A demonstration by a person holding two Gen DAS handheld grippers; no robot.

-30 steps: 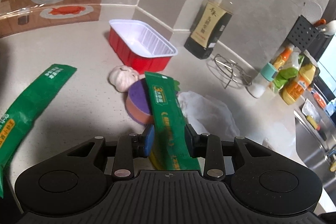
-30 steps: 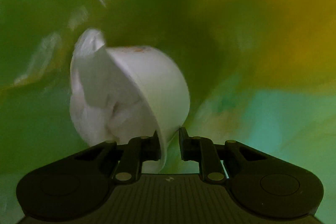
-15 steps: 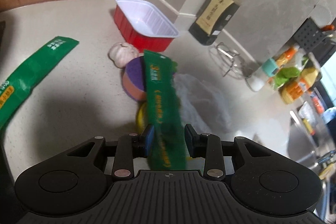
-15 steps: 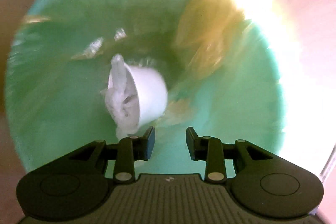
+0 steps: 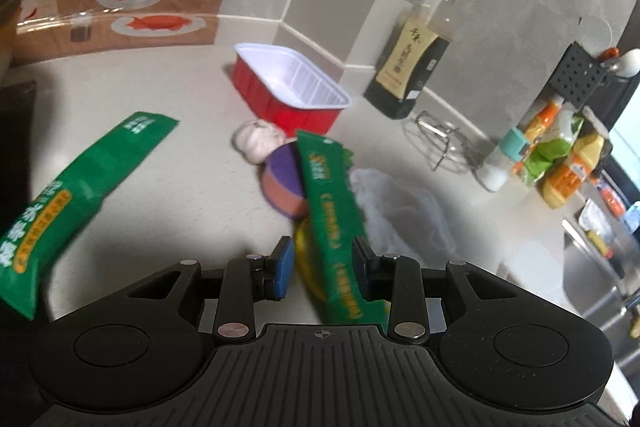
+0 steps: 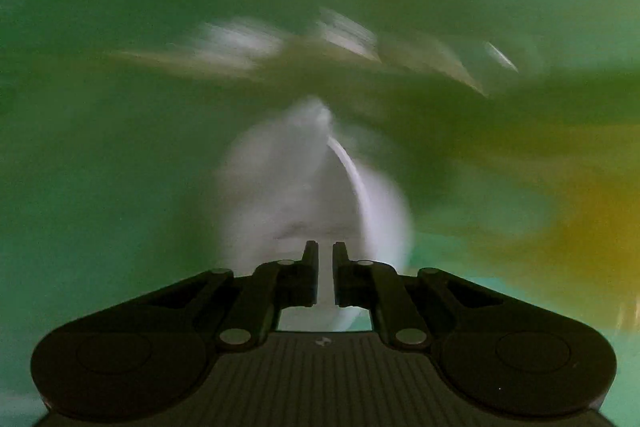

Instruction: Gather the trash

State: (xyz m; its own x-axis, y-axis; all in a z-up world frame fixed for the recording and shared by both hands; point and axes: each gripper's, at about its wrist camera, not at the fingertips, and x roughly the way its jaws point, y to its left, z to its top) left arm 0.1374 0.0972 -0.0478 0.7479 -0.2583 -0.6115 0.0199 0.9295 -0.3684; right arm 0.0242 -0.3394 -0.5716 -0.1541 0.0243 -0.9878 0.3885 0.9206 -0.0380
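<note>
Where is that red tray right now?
In the left wrist view, the red tray sits on the counter near the wall corner, just behind the garlic bulb, left of the dark bottle.

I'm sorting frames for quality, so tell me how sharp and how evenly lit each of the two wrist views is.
Left wrist view: mostly sharp, with fisheye bending of the wall lines; the green wrapper in the left gripper is slightly soft, and a dark shadow falls on the counter ahead of it. Right wrist view: heavy motion blur; the green bag and white cup are smeared, only the right gripper is crisp.
</note>
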